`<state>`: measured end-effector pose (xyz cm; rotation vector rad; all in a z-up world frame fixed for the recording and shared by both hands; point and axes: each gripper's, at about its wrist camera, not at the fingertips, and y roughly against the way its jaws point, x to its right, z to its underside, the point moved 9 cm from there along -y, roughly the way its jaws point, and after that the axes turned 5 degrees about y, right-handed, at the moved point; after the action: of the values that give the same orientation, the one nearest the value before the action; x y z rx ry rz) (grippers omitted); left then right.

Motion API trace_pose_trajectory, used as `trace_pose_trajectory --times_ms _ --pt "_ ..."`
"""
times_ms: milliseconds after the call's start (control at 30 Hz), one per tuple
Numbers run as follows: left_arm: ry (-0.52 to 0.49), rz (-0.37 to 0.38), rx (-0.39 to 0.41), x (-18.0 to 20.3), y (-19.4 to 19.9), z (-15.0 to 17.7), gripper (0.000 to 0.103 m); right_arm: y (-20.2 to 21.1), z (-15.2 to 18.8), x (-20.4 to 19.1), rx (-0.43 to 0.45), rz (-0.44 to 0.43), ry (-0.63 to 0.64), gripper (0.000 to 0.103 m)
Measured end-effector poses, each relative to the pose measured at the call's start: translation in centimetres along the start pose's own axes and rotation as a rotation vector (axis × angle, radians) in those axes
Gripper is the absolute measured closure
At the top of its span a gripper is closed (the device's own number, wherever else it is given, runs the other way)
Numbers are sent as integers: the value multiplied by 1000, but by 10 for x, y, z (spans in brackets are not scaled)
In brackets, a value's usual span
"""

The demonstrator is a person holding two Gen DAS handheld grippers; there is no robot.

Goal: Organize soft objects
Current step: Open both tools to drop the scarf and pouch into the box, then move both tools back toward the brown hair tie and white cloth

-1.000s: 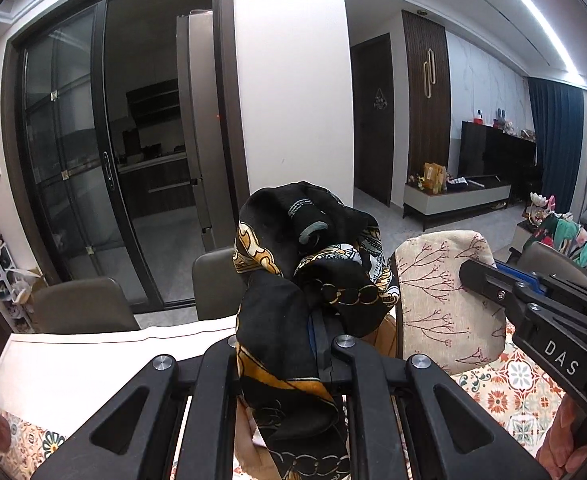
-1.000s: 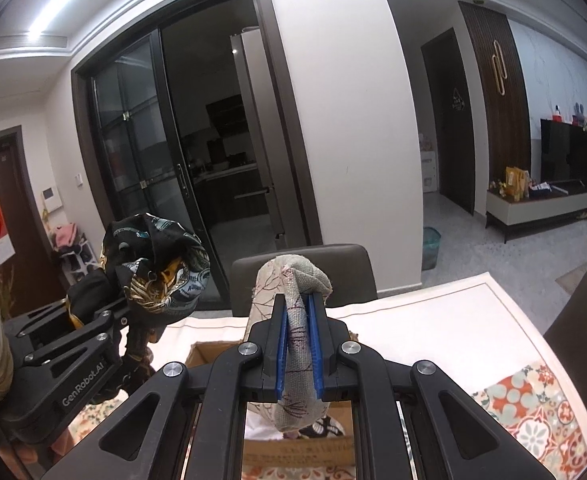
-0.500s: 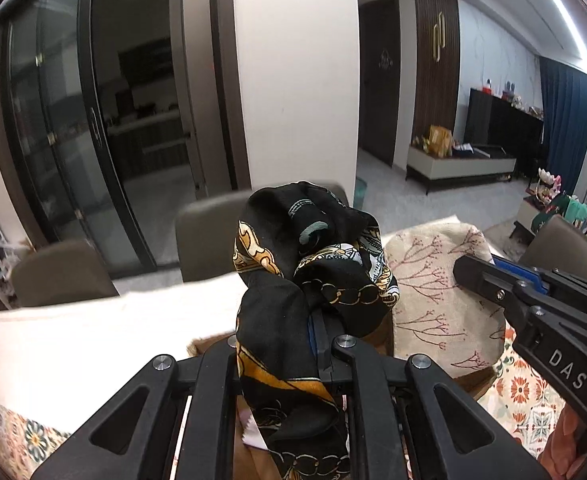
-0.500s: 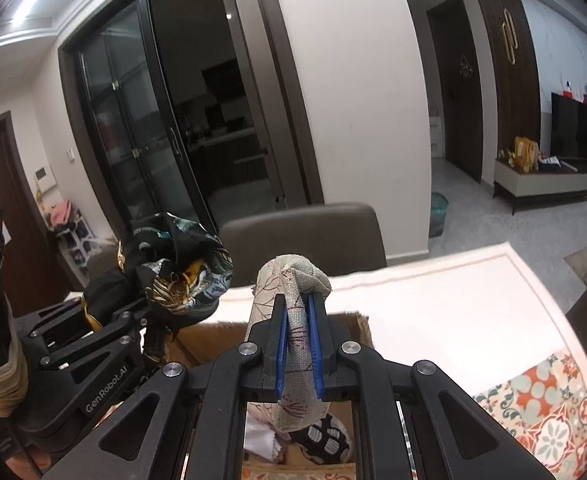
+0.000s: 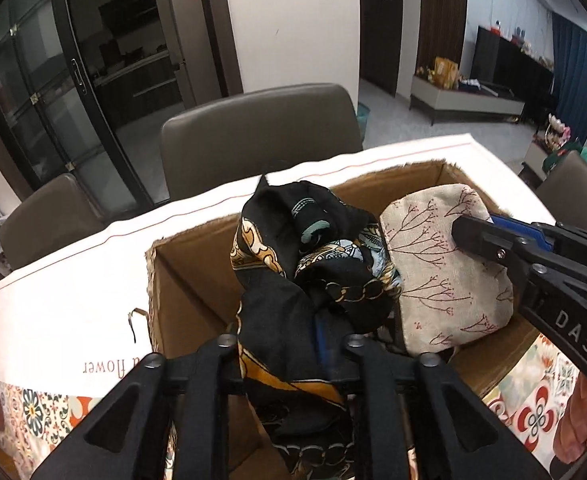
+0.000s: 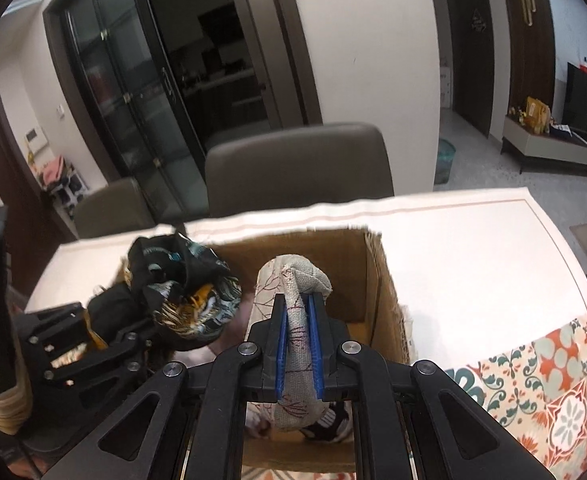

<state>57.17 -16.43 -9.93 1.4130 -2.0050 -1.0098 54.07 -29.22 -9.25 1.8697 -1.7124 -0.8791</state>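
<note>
My left gripper (image 5: 293, 344) is shut on a black scarf with gold and teal print (image 5: 305, 264) and holds it over an open cardboard box (image 5: 189, 280). My right gripper (image 6: 298, 320) is shut on a beige fabric pouch with a red branch print (image 6: 299, 280), held over the same box (image 6: 377, 280). The pouch (image 5: 445, 276) hangs right beside the scarf, touching it. The scarf (image 6: 185, 292) and the left gripper (image 6: 93, 344) show at the left of the right wrist view. A black and white soft item (image 6: 329, 424) lies in the box's bottom.
The box stands on a table with a white cloth (image 6: 473, 260) and a patterned tile-print cloth (image 6: 533, 380). Grey chairs (image 5: 261, 132) stand behind the table's far edge. Glass doors and a wall lie beyond.
Both grippers have lowered and tilted down with their loads, from high above the table to just over the box's opening. The box has come into full view.
</note>
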Motion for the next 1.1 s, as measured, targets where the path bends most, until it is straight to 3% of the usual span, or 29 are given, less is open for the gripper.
trace_pose_trajectory --times_ms 33,67,200,300,767,1100 --pt "0 -5 -5 -2 0 1 61 -1 1 1 -6 -1 0 89" --pt "1 -12 -10 -1 0 2 56 -2 2 2 -11 -9 -3 87" --pt "-7 -27 -2 0 7 5 43 3 2 2 -6 -37 -4 59" --pt "-11 -53 26 -5 17 3 38 16 -3 2 39 3 11 57" --pt "49 -148 182 -6 105 19 37 83 13 7 92 72 -42 57" --pt "16 -66 226 28 149 67 36 141 62 5 128 87 -18 57"
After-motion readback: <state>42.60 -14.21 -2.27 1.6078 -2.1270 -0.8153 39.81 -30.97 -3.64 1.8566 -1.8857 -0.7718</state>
